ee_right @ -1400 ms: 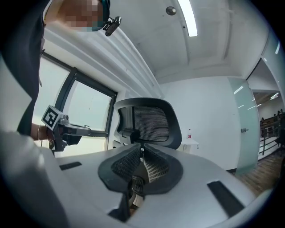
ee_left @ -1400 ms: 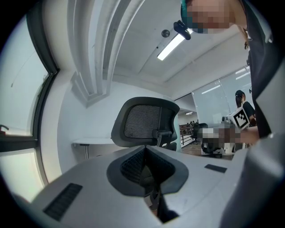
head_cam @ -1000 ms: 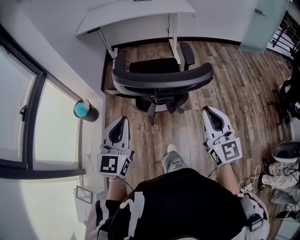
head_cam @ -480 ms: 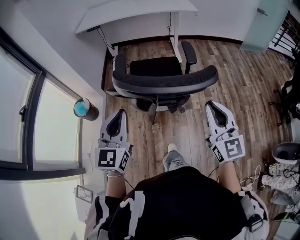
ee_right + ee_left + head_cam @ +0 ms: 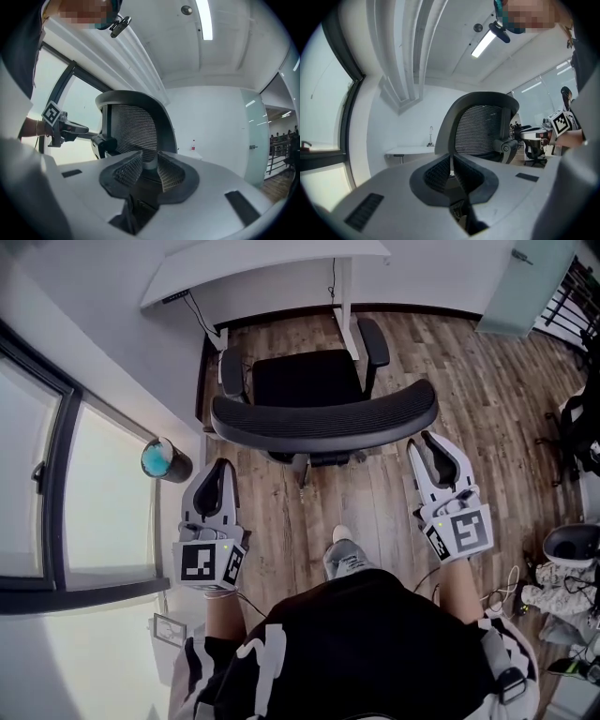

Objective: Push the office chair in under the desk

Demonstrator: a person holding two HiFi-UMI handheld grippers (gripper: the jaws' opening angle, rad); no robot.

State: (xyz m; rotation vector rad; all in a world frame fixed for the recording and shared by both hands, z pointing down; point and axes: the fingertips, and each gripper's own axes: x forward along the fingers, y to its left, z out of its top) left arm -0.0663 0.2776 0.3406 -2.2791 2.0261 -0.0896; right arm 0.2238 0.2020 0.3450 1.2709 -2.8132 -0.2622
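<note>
The black office chair (image 5: 323,416) stands with its mesh backrest toward me and its seat (image 5: 307,379) partly under the white desk (image 5: 262,263). My left gripper (image 5: 220,471) is shut and empty, just below the backrest's left end; in the left gripper view, the left gripper (image 5: 451,159) points at the backrest (image 5: 480,129). My right gripper (image 5: 434,444) sits close to the backrest's right end, its jaws opening. In the right gripper view, the right gripper (image 5: 150,161) shows a gap, with the chair's frame (image 5: 133,126) seen beyond it and no pad pressing.
A window wall runs along the left, with a blue-topped cylinder (image 5: 161,460) on its sill. The desk leg (image 5: 341,296) stands beside the chair's right armrest (image 5: 373,343). Another black chair (image 5: 581,427), a white bin (image 5: 572,545) and cables lie at the right. My shoe (image 5: 345,559) is on the wood floor.
Both grippers have moved forward to the ends of the chair's backrest. The right gripper's jaws have parted. The left gripper stays shut.
</note>
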